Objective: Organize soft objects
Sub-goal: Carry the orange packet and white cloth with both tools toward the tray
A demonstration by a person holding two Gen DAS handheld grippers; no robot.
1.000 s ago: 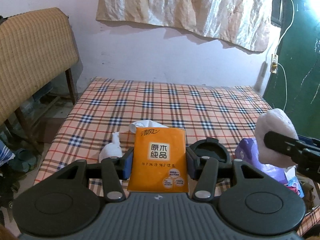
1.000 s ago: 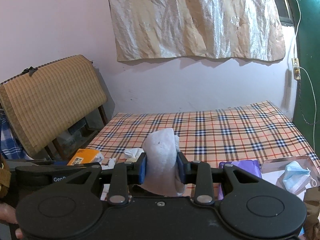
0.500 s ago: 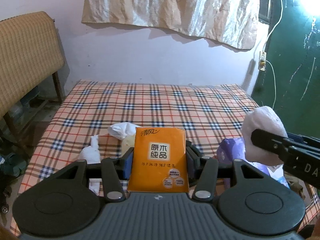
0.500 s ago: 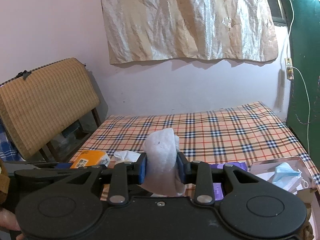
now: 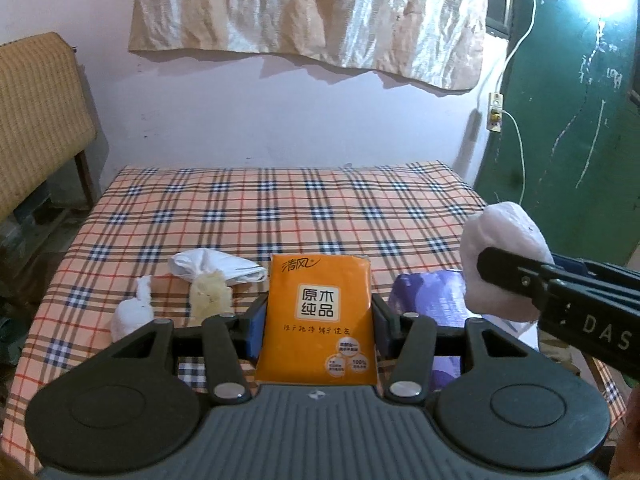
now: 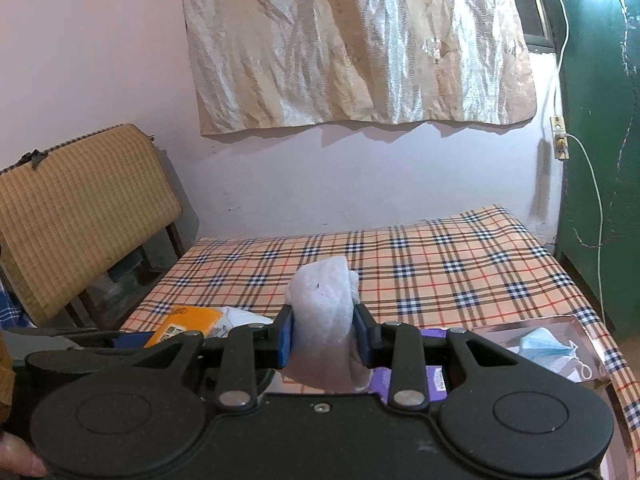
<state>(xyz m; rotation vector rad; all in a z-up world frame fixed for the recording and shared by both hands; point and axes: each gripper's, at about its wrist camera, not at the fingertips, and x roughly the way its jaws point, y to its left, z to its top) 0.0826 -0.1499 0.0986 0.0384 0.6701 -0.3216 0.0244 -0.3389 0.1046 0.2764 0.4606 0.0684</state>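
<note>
On the plaid bed [image 5: 280, 216] lay small white bundles [image 5: 134, 312] at left. The left hand-held gripper [image 5: 316, 320] clamped an orange tissue pack [image 5: 318, 316] printed "清风" and "原木纯品". Right, the right hand-held gripper [image 6: 322, 334], marked "DAS", squeezed a white cloth roll [image 6: 322, 320] above the bed

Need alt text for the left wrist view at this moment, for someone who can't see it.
The left gripper holds an upright orange tissue pack over a plaid-covered bed. At right, the right gripper clamps a white rolled cloth. A tied white bag, small white bundles and a purple pack lie on the bed.
</note>
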